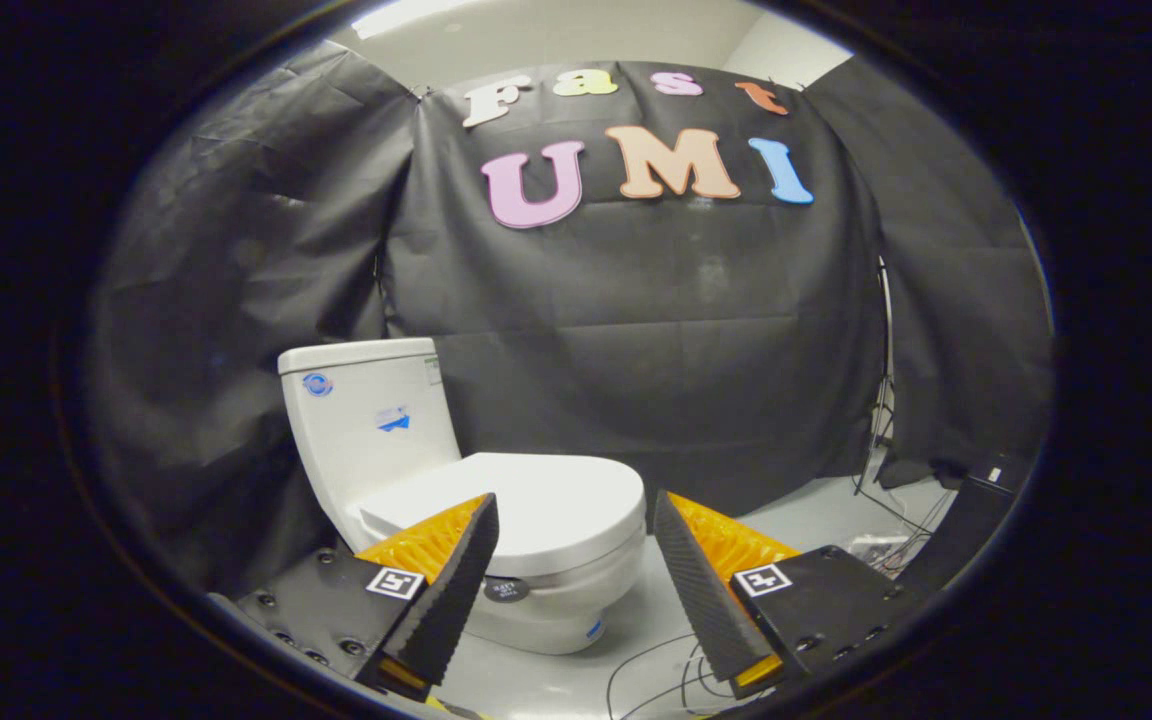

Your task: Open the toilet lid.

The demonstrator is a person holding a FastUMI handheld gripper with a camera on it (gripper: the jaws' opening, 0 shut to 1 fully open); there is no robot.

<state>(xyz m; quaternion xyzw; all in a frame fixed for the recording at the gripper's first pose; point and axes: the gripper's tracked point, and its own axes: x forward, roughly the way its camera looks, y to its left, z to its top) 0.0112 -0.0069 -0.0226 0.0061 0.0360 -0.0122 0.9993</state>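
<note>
- While the tongs (572,515) stand wide apart, gripping nothing, a white toilet (456,480) sits just beyond them
- Its lid (536,500) lies down, closed
- Cables (656,670) trail across the floor (816,520)

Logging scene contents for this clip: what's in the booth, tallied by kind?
Toilet, lid down: 1
Gripper, fingers open, toilet beyond them: 1
Loose cable bundle on floor: 1
Dark box beside cables: 1
Total: 4
</note>
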